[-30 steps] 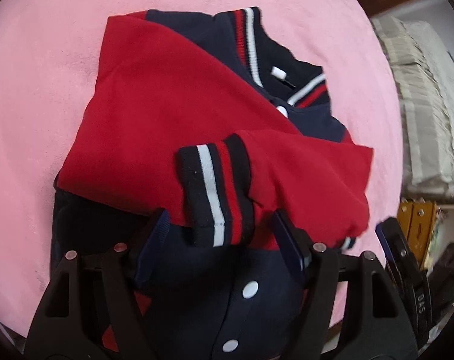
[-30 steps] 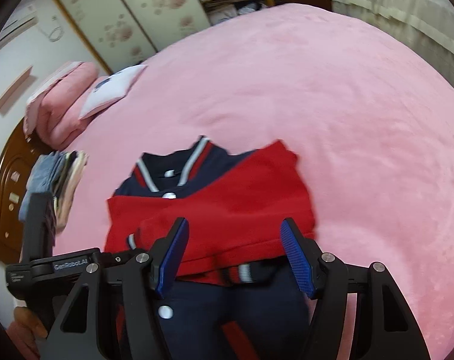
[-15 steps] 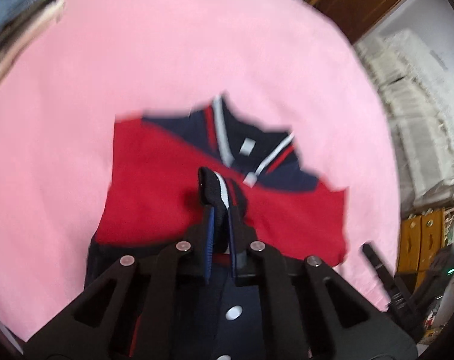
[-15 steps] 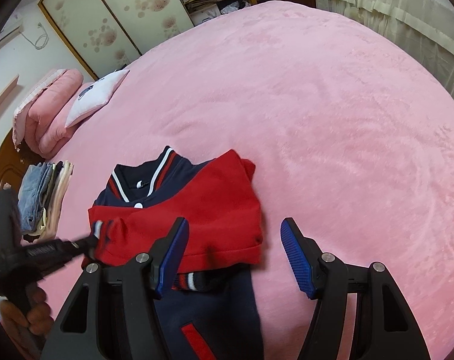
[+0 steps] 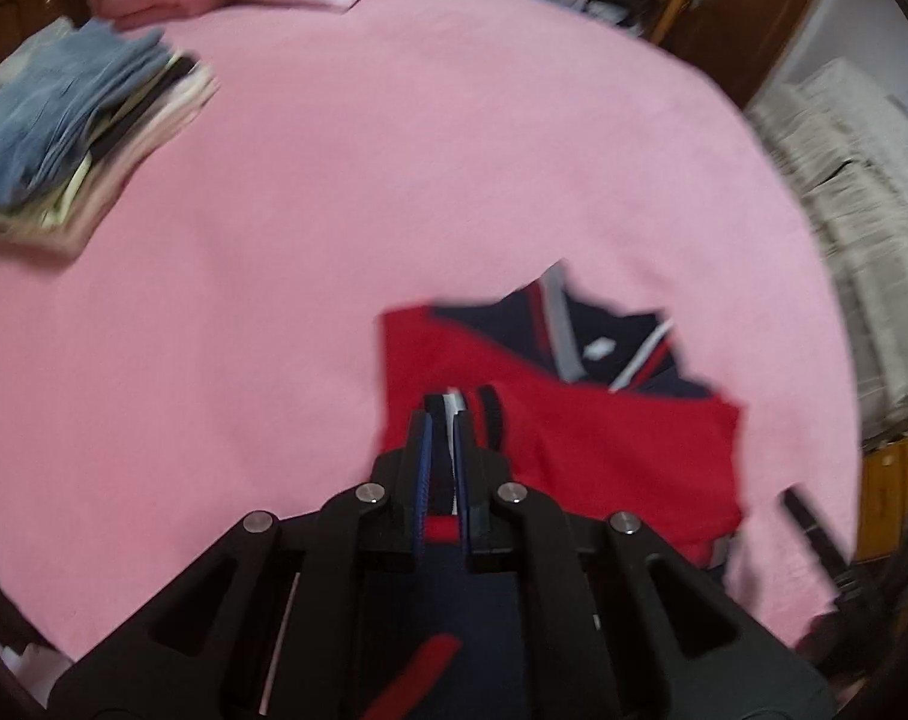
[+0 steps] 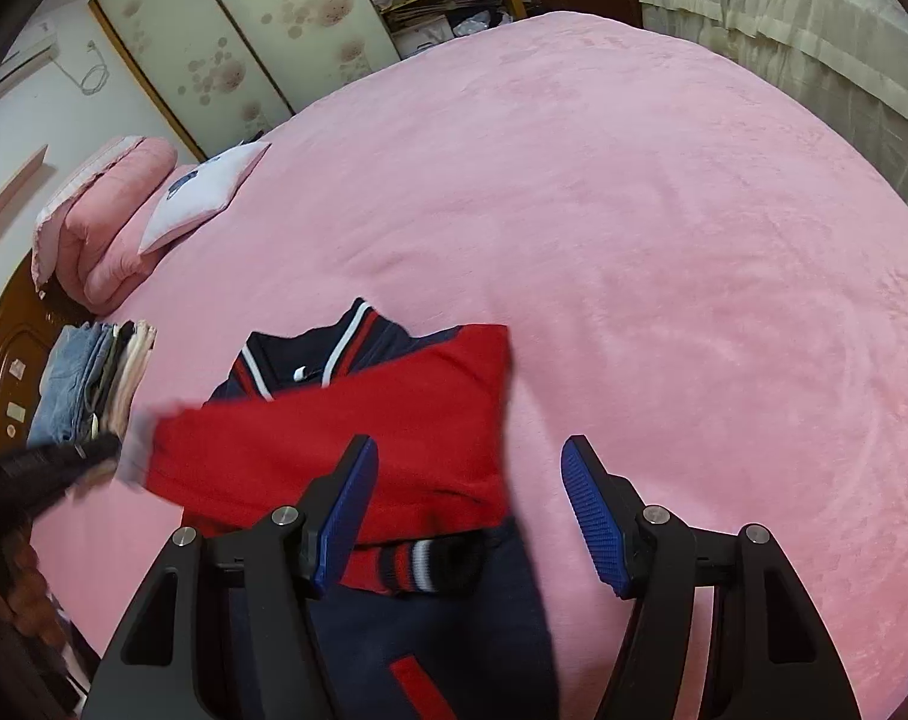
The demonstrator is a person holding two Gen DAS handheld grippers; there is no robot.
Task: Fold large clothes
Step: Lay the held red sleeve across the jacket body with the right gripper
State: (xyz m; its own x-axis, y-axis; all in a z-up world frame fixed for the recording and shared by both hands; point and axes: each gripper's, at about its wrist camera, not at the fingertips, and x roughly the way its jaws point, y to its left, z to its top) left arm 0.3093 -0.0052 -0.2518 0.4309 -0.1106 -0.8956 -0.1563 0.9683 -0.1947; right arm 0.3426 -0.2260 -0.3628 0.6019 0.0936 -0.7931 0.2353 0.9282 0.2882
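A navy and red varsity jacket [image 6: 363, 420] lies on the pink bed, collar away from me, red sleeves folded across its chest; it also shows in the left wrist view [image 5: 604, 438]. My left gripper [image 5: 443, 420] is shut on the striped cuff [image 5: 454, 405] of one red sleeve and holds it out past the jacket's left side, seen blurred in the right wrist view [image 6: 87, 456]. My right gripper [image 6: 466, 498] is open and empty above the jacket's lower right part, over the other striped cuff [image 6: 417, 558].
A stack of folded clothes [image 5: 75, 138] lies at the bed's left, also in the right wrist view [image 6: 93, 378]. A pink quilt [image 6: 105, 222] and white pillow [image 6: 207, 192] lie at the head. Wooden furniture and beige drapes [image 6: 814, 18] border the pink bed [image 6: 664, 240].
My left gripper closed on the sleeve cuff, then lifted and pulled it leftward, stretching the red sleeve out. My right gripper backed away a little and stayed open.
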